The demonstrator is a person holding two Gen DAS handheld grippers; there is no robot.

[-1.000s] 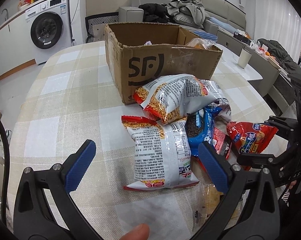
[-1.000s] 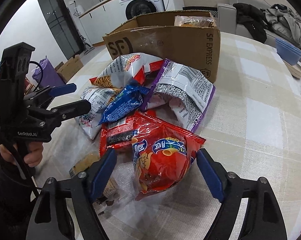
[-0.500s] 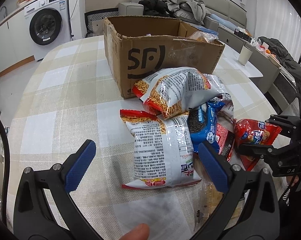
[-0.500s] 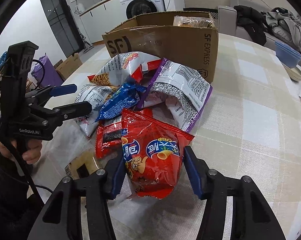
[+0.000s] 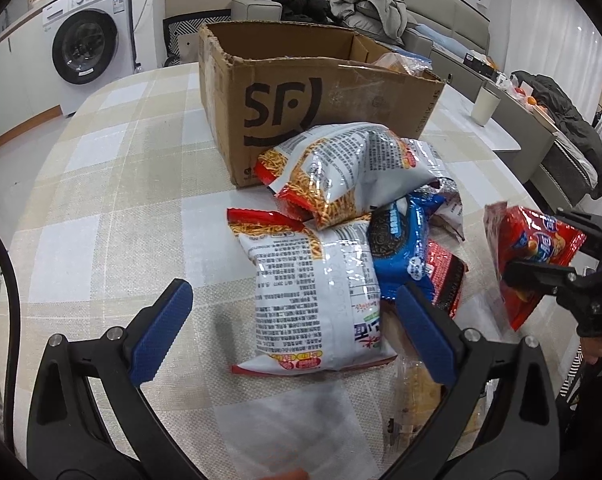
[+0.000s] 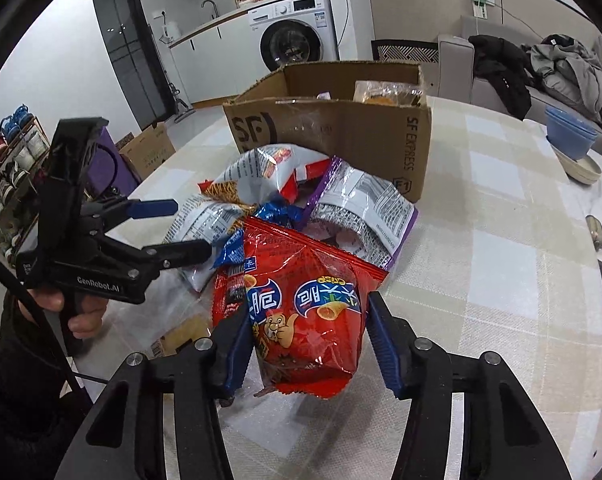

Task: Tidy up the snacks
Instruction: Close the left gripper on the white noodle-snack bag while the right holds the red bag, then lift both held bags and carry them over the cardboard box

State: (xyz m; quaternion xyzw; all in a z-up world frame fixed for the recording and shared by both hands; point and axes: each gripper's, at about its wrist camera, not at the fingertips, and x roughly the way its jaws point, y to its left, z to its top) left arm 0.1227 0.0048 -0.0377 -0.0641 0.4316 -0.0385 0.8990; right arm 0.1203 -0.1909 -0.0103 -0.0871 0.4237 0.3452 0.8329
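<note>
The right gripper [image 6: 307, 344] was clamped on a red snack bag [image 6: 305, 304], both blue pads pressed into its sides, and the bag appeared lifted off the table [image 6: 501, 240], just beside the pile. The left gripper [image 5: 289, 332] was spread wide and held nothing; it hovered over a white noodle packet [image 5: 313, 292] lying flat at the near edge of the pile.

The remaining snacks, including a second noodle packet [image 5: 341, 172], a blue cookie pack [image 5: 397, 252] and a purple-edged bag [image 6: 365, 212], lay heaped against the front wall of the cardboard box [image 5: 321, 92]. The box was open at the top and already held at least one clear-wrapped item [image 6: 387, 94].

Probable faults from this state:
- The grip sat on the air-filled body of the bag. Slick film could slide out during transfer.
- Excess clamping force could crush the contents or burst the seal.
- A low carry path could catch the bag on the box rim or drag neighbouring packets off the heap.
</note>
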